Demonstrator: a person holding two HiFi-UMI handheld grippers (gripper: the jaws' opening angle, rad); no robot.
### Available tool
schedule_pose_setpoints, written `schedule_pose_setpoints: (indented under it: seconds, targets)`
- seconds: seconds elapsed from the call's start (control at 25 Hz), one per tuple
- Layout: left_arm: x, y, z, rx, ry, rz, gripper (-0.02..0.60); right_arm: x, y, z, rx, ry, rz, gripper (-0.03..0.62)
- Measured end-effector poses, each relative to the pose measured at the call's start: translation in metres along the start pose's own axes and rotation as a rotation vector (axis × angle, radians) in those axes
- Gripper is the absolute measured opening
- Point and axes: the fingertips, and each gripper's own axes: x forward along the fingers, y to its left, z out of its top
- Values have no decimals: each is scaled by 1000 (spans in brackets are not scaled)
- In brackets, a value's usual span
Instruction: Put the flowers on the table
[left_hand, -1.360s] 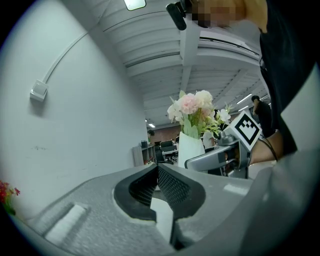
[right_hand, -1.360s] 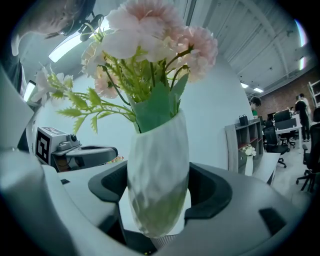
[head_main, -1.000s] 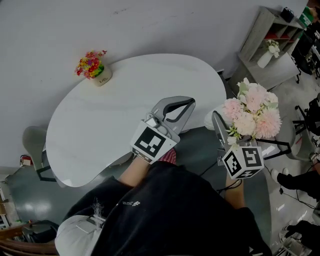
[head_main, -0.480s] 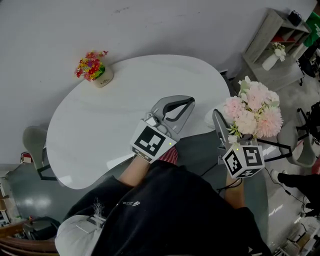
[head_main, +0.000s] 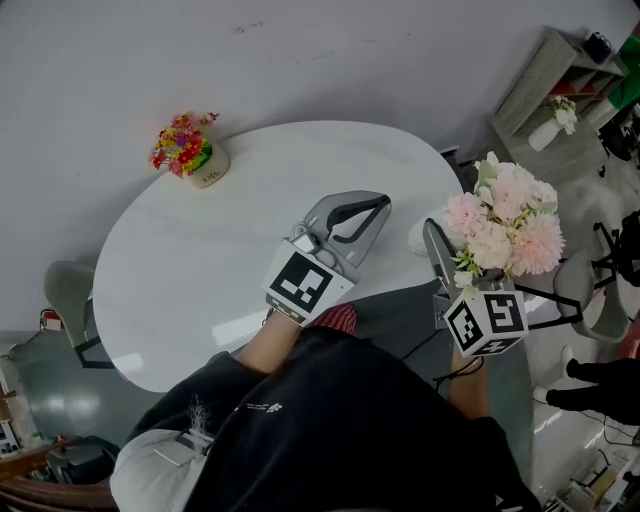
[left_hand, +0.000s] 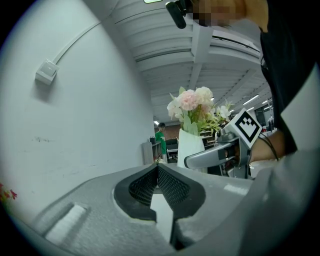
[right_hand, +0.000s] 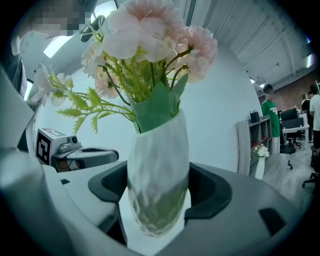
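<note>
A bunch of pink flowers (head_main: 505, 225) stands in a white dimpled vase (right_hand: 159, 180). My right gripper (head_main: 442, 245) is shut on the vase's belly and holds it upright in the air, just off the right end of the white table (head_main: 200, 260). The left gripper view shows the same flowers (left_hand: 192, 102) and vase (left_hand: 191, 150) to its right. My left gripper (head_main: 377, 204) is shut and empty, hovering over the table's near edge, to the left of the vase.
A small pot of red and yellow flowers (head_main: 190, 145) sits on the table's far left. A grey shelf unit (head_main: 560, 90) with another white vase stands at the back right. Chairs stand at the left (head_main: 70, 290) and right (head_main: 590, 290).
The head view has shifted a little, so the table sits slightly lower in the picture. Both grippers keep their places, and the vase stays gripped.
</note>
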Motion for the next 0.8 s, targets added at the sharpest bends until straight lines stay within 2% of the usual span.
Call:
schedule_pose_setpoints:
  seconds: [0.36,0.56,0.8]
  targets:
    - [11,31,-11,-16,15,13,5,37,-3,1,-8,22,12,360]
    - [20,70,-30,-48,28,20,5,82,-2,-6,-6,57,19,360]
    - [17,66,-27,-40,35,34,5,80,0,-3,-8,48,38,360]
